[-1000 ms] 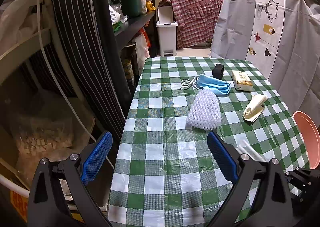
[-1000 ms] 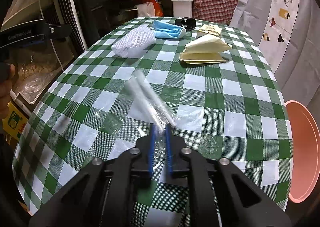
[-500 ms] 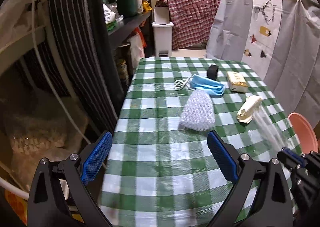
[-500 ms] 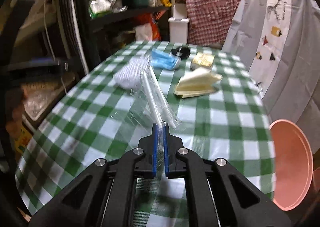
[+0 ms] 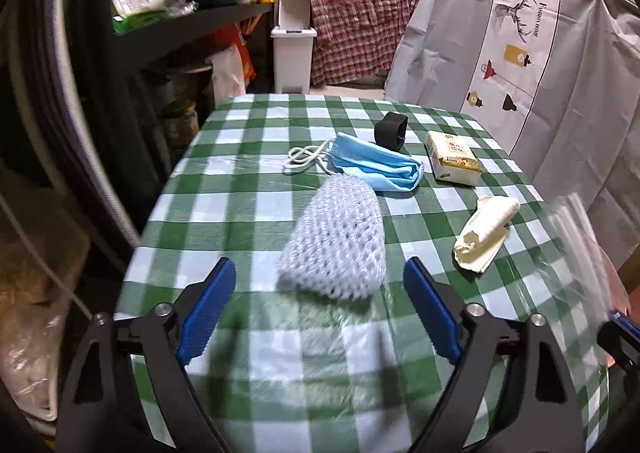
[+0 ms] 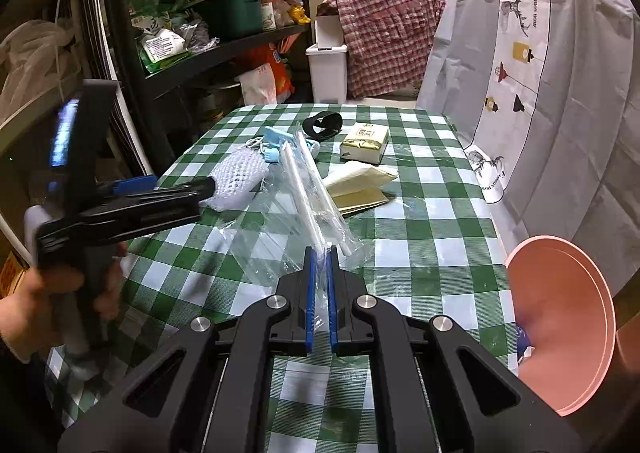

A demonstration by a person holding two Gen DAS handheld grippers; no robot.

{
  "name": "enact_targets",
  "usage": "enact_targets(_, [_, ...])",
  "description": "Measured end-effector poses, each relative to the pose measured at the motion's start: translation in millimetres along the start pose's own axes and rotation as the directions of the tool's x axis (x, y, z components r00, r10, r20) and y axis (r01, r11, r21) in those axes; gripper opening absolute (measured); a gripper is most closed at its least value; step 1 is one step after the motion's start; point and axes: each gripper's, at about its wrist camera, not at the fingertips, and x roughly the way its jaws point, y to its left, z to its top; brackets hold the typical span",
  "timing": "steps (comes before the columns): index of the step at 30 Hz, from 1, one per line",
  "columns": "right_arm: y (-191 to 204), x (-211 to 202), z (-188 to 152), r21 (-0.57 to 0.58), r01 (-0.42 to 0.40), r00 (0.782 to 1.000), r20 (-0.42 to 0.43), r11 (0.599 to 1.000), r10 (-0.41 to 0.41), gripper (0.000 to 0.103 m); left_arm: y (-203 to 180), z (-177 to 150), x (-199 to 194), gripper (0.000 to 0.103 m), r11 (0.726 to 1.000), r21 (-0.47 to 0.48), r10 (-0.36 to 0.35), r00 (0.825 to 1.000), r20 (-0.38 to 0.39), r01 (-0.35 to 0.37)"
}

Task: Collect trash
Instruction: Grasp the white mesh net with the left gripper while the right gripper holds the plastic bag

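The foam net (image 5: 334, 245) lies just beyond the left gripper (image 5: 320, 309), whose spread fingers are closing, its long axis running far-to-near; the right gripper (image 6: 319, 273) pinches the plastic wrapper (image 6: 292, 221).

left wrist: low, near table (image 5: 248, 189) | right wrist: higher, perhaps farther | shared: tabletop

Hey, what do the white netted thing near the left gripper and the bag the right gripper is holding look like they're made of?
Netted sleeve: likely soft foam mesh, matte white; open diamond cells and a puffy, rounded form suggest it.
Bag: thin clear plastic film, glossy; the checked tablecloth shows through and it crinkles with highlights. White straw-like tubes inside look like plastic or paper; hard to tell.
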Motion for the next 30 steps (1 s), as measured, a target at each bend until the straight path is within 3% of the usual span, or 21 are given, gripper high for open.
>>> enact_targets(8, [-8.7,5.4,1.2,0.013,-0.001,1.0,-0.019,1.0,0.001,0.006,-8.3,-1.8,28.0,0.055,0.998,0.033,-0.054,0.997,-0.048,0.055])
enact_targets(11, [-9.0,9.1,0.4,0.017,0.002,1.0,-0.028,1.0,-0.002,0.006,-7.7,-1.8,28.4,0.04,0.997,0.026,-0.068,0.997,-0.043,0.069])
enact_targets(13, [-8.7,11.9,0.8,0.018,0.002,0.999,-0.033,1.0,-0.002,0.006,-5.5,-2.2,28.0,0.023,0.996,0.017,-0.082,0.996,-0.039,0.082])
enact_targets(16, [-7.8,13.0,1.0,0.014,-0.002,0.999,-0.034,1.0,0.002,0.006,-4.7,-2.6,26.5,0.012,0.995,0.014,-0.097,0.995,-0.03,0.098])
enact_targets(30, [-11.2,-2.2,4.3,0.016,-0.003,1.0,0.0,1.0,0.003,0.006,-18.7,5.1,-18.6,0.01,0.987,0.034,-0.156,0.988,-0.016,0.156])
